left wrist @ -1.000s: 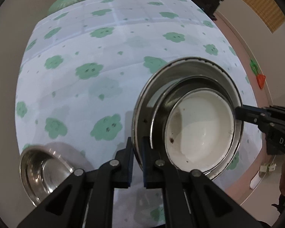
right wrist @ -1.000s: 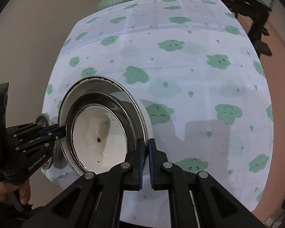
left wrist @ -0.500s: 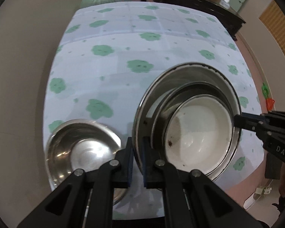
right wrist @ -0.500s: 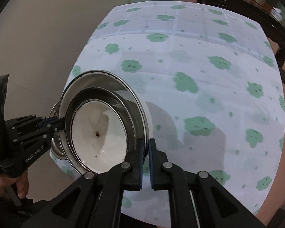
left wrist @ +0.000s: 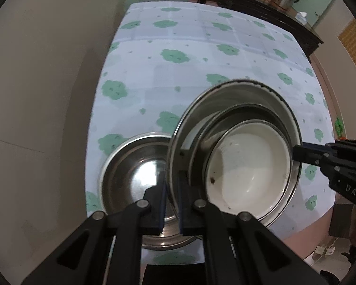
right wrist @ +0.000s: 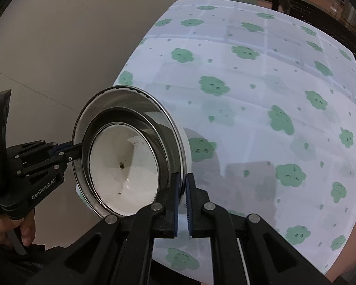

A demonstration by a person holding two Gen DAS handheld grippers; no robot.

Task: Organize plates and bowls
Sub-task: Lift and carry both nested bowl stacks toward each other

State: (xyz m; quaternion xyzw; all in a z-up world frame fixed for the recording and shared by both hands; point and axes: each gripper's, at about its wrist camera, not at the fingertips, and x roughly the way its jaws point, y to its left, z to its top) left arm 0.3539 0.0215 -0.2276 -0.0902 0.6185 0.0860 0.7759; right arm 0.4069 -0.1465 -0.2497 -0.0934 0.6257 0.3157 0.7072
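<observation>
While the left wrist view looks down, the left gripper (left wrist: 170,190) is clamped on the near-left rim of the nested stack of steel bowls with a white enamel bowl inside (left wrist: 235,156), held above the cloud-print worktop (left wrist: 201,54). Only here does the empty wide steel bowl (left wrist: 130,173) show, just left: likely the stack's landing spot. Over to the right wrist view: the right gripper (right wrist: 182,190) pinches the opposite rim. Next move: lower level, both together.
</observation>
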